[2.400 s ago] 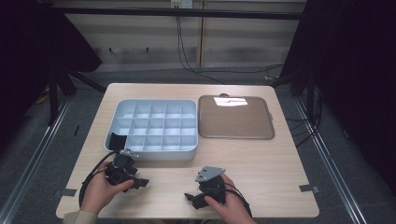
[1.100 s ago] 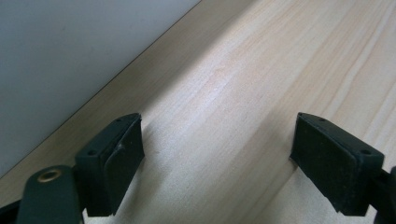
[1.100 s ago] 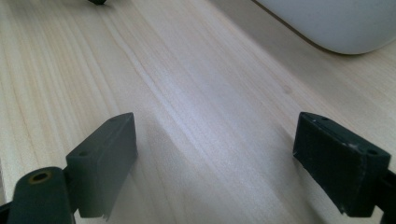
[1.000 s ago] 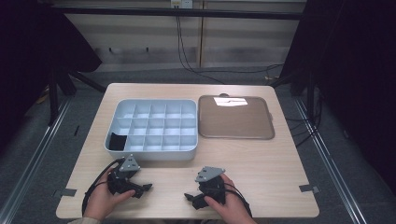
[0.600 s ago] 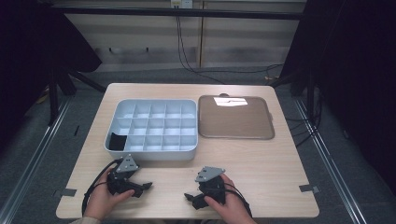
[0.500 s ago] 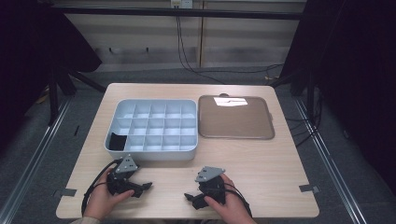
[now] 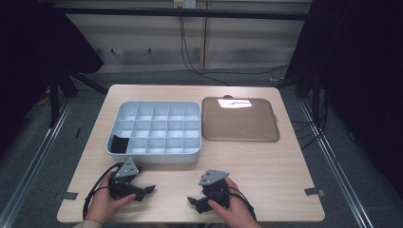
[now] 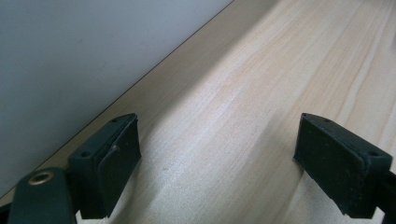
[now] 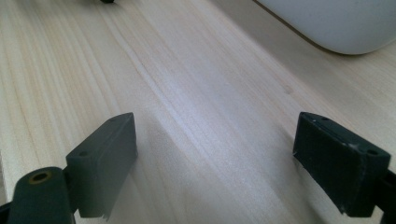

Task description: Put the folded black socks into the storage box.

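Your left gripper [image 7: 142, 191] came back from the tray [image 7: 154, 154]. Both grippers' fingers gape wide, empty. That black thing [image 7: 119, 143] looks light; pinch its edges.

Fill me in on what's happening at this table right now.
A person sits at a wooden table with a gripper in each hand. The left gripper and the right gripper both rest near the front edge with jaws open and nothing between them. Behind them is a pale divided box with one black item in its front left compartment; its other compartments look empty. A flat brown tray lies beside the box.
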Available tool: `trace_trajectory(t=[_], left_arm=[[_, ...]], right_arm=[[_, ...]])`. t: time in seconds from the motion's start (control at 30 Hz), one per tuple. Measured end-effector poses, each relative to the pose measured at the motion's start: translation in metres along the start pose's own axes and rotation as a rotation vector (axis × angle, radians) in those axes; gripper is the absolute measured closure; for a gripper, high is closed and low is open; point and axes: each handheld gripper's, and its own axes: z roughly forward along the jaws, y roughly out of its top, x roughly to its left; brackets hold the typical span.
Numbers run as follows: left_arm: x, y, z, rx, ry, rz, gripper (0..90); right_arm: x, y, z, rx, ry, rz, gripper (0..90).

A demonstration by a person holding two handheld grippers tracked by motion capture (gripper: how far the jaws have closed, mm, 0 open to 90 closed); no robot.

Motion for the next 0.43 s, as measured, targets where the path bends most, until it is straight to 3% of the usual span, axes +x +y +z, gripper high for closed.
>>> trace_trajectory(t=[0.43], left_arm=[[-0.0003,0.0003,0.0003,0.006,-0.004,-0.004,12.9]], right_arm=[[0.0000,-0.0001,-0.0001,0.001,0.001,-0.002,13.2]])
